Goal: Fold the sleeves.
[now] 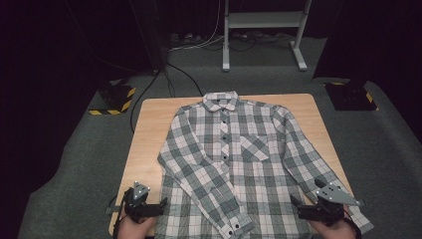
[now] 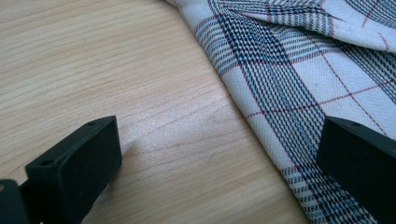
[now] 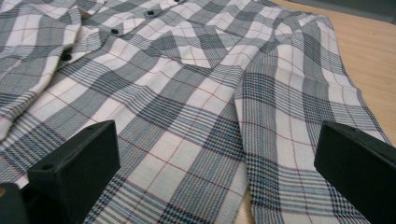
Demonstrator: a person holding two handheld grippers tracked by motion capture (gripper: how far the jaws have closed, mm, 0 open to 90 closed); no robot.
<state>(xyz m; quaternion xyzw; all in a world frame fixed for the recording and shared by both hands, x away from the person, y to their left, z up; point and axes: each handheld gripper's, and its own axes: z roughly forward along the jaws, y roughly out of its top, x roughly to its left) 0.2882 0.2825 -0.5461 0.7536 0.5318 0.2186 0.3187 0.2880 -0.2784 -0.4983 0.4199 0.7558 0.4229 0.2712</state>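
A grey, white and red plaid shirt [image 1: 234,159] lies flat and face up on the wooden table [image 1: 149,124], collar at the far side, one sleeve folded across its front. My left gripper [image 1: 161,204] rests open at the shirt's near left hem; in the left gripper view [image 2: 219,158] one jaw stands over bare wood and the other over the shirt edge [image 2: 289,84]. My right gripper [image 1: 297,208] is open at the near right, above the shirt body and the right sleeve [image 3: 299,121], with nothing held between its jaws [image 3: 217,163].
The table is ringed by grey carpet. A white metal stand [image 1: 261,30] and cables sit on the floor behind it. Black blocks with yellow striped tape [image 1: 115,97] [image 1: 351,94] lie on the floor at both far corners. Bare wood shows left of the shirt.
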